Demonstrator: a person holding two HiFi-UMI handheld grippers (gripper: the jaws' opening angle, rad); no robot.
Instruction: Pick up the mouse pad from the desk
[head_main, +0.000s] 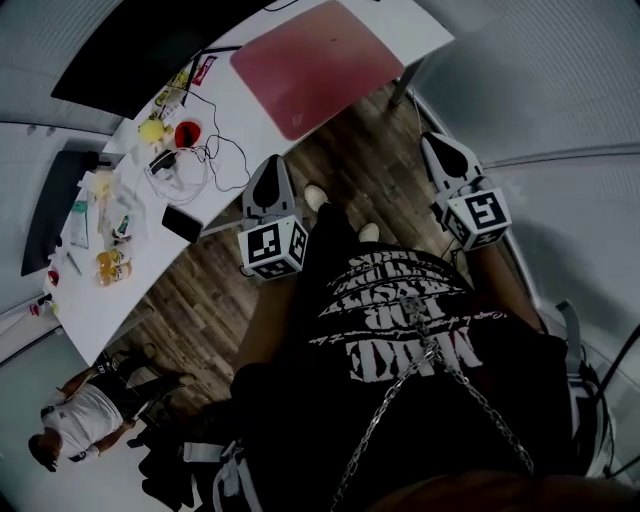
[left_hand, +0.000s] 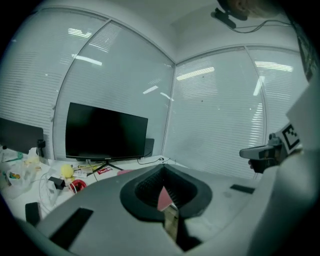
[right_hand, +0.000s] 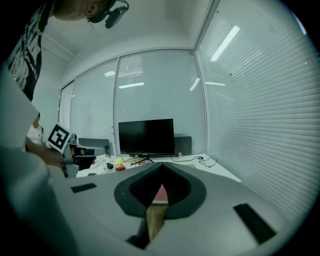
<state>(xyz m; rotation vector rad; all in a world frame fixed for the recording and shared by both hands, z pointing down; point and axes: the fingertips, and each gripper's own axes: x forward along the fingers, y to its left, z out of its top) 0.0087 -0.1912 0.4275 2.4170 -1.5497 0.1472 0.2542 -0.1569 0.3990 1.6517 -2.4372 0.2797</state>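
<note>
Well — flat pink-red mouse pad (head_main: 318, 62), round-cornered

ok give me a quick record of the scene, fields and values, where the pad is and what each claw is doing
mouse pad: pink, lying flat at one end of the desk, nothing on it
desk: white, with cables, a yellow ball and a dark monitor on the other side
left claw: shut, empty, over the wood floor, close to the desk edge
right claw: shut, empty, over the floor, clear of the desk
task state: pad not yet picked up
</note>
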